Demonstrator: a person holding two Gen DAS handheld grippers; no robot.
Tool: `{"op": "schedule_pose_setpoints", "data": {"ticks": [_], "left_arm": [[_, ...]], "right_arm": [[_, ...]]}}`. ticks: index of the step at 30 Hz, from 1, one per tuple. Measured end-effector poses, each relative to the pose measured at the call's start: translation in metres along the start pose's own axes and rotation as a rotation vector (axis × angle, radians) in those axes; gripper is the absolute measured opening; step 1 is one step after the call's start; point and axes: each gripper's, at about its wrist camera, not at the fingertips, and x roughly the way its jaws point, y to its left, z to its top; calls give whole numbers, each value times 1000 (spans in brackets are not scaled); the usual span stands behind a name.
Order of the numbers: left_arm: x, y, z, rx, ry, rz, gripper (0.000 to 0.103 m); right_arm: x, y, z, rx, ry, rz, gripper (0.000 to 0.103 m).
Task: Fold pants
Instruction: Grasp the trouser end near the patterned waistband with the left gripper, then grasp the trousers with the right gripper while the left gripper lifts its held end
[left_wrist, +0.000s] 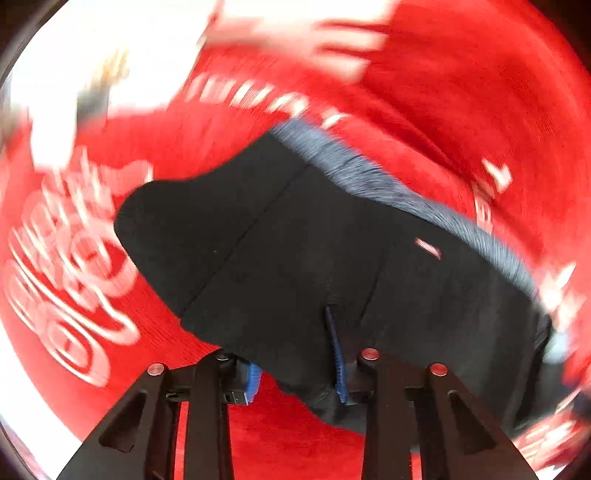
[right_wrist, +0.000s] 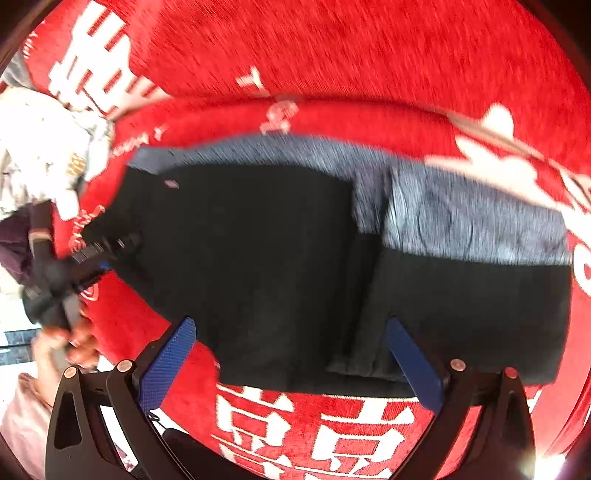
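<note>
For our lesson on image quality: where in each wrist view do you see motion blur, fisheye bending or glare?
Left wrist view: white lettering on the red fabric cloth smears into streaks, while the black gripper fingers stay sharp. Right wrist view: the dark folded pants have softened edges, the round frame curves the cloth, and glare flares at the lower right corner.

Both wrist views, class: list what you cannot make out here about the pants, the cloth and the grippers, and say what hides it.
- Left wrist view: the left gripper has its fingertips buried under the black pants, so the grip itself is hidden.
- Left wrist view: white lettering on the red cloth is smeared by motion blur.
- Right wrist view: the right gripper stands open; the pants' lower end is behind its mount.
</note>
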Motion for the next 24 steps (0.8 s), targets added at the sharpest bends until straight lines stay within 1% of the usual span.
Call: {"op": "schedule_pose_setpoints", "data": {"ticks": [1,2,3,4,5,6,8,9,12,13,16,18,19,20,22,24], "left_arm": [[-10,-23,-6,146,-74,97,31],[-16,-40,-12,250,-129,164,31],[-20,-59,-22,374,-194,243,30],[-22,-69,-30,451,-230,285,30],[-22,-77,-36,505,-254,308,30],[-22,-82,-42,550,-272,319,30],[-21,-86,-50,604,-291,337,30],[-21,-88,-51,617,-295,347,30],[-20,-86,-50,610,-287,342,30],[-21,-88,-50,605,-283,338,30],[-24,-83,-52,609,-289,333,30],[-24,-81,-55,614,-293,335,30],[-23,-81,-56,612,-292,335,30],[-23,-80,-55,602,-278,328,30],[-30,-79,-54,598,-290,301,30],[-45,-87,-54,601,-301,266,30]], "right_arm": [[-4,3,7,-4,-2,18,103],[-7,8,18,-13,-1,49,103],[-10,14,28,-26,-1,79,103],[-12,21,39,-42,2,108,103],[-13,28,50,-61,8,138,103],[-12,43,65,-95,28,187,103],[-4,68,86,-148,78,249,103],[3,87,100,-185,121,286,103],[24,133,123,-271,188,359,103],[38,150,130,-297,228,373,103],[76,180,138,-326,324,359,102],[97,190,138,-324,383,355,95],[104,191,137,-315,408,358,74],[108,190,136,-302,426,366,22],[106,180,133,-265,414,368,20],[88,167,129,-258,364,414,20]]}}
